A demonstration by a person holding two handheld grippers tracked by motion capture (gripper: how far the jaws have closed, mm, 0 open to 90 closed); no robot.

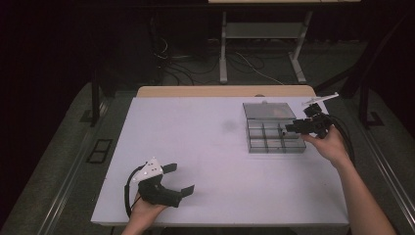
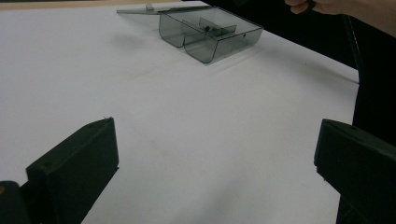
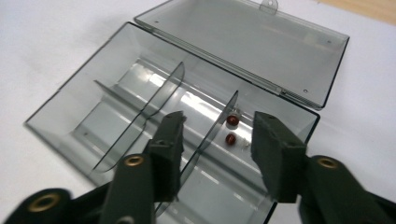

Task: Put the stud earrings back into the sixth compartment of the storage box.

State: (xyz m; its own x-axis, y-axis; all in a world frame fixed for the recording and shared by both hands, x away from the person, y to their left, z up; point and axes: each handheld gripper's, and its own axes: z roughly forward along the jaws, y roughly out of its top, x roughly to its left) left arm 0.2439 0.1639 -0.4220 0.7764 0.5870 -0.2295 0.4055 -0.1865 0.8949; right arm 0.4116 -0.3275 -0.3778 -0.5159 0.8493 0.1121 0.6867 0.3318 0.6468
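My right claw (image 3: 215,140) hangs released over the open box (image 3: 140,107), straddling a divider above two red beads (image 3: 232,129); my left claw (image 2: 215,158) rests released on the worktop (image 1: 195,142), out of the way.

**Both grippers standing open**

We are resting our left gripper (image 1: 177,179) near the table's (image 1: 195,147) front-left corner, jaws spread wide. We are holding our right gripper (image 3: 217,135) by the right edge, jaws partly parted, gripping nothing.
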